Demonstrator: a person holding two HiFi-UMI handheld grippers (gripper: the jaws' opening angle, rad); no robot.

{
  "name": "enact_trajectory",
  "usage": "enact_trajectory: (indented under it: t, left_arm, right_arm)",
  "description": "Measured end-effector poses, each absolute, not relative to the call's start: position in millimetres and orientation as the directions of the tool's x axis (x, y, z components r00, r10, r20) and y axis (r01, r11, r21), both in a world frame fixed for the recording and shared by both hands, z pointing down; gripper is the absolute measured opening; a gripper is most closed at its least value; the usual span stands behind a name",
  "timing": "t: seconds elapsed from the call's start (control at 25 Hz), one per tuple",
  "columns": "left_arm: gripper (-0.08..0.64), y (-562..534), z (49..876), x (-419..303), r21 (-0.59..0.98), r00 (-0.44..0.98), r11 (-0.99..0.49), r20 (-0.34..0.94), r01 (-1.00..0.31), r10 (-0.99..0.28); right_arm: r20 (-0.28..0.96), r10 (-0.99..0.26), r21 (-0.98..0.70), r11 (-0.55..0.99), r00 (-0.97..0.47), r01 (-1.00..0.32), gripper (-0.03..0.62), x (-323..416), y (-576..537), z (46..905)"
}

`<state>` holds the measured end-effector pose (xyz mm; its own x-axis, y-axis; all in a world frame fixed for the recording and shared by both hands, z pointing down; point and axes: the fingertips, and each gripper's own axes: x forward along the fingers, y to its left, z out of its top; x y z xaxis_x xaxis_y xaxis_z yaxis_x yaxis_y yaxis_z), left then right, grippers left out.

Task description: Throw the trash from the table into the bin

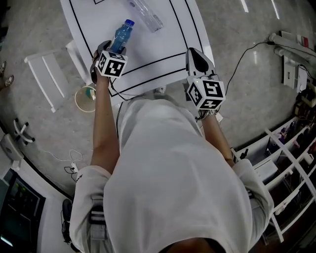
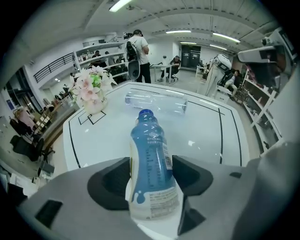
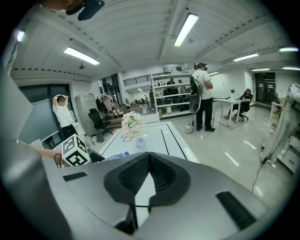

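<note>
A blue-tinted plastic bottle [image 1: 121,33] [image 2: 151,164] with a blue cap lies on the white table [image 1: 163,44], cap pointing away from me. My left gripper [image 1: 111,47] [image 2: 151,174] is lowered over it. Its jaws stand wide on either side of the bottle's body, close to its sides without pressing. A clear empty bottle [image 1: 146,15] [image 2: 155,101] lies farther back on the table. My right gripper [image 1: 196,55] [image 3: 149,158] hovers at the table's near right edge, shut and empty. The round bin [image 1: 86,98] stands on the floor left of the table.
A vase of pink and white flowers [image 2: 92,90] [image 3: 131,123] stands at the table's far corner. A white rack [image 1: 48,75] lies on the floor left of the bin. A cable [image 1: 247,54] runs across the floor on the right. People stand in the background.
</note>
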<state>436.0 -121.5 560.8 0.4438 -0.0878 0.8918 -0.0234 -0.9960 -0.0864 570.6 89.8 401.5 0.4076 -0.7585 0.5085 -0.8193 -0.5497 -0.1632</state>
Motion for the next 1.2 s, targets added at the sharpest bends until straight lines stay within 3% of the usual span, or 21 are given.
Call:
enact_trajectory:
  t: [0.68,0.84,1.0,1.2]
  left_arm:
    - [0.305,-122,576,452,-0.055,0.477,-0.998,0.878,0.018,-0.040]
    - [0.304,-97,578,440,0.146,0.482,-0.989,0.867,-0.005,0.125]
    - [0.302,-34,552,419,0.361,0.566,-0.932,0.762,0.034,0.316]
    - [0.302,28,486,411,0.352,0.709,-0.928,0.623,0.125,0.332]
  right_arm:
    - [0.533,-0.683,-0.161,-0.662,0.500,-0.732,0.011,571,110,408]
    - [0.530,-0.709,-0.189,-0.634,0.465,-0.750,0.011,567,110,408]
    - [0.529,-0.737,-0.231,-0.603,0.422,-0.764,0.011,572,118,404]
    - [0.498,-0.783,-0.225,-0.531,0.372,-0.817,0.011,584,122,377]
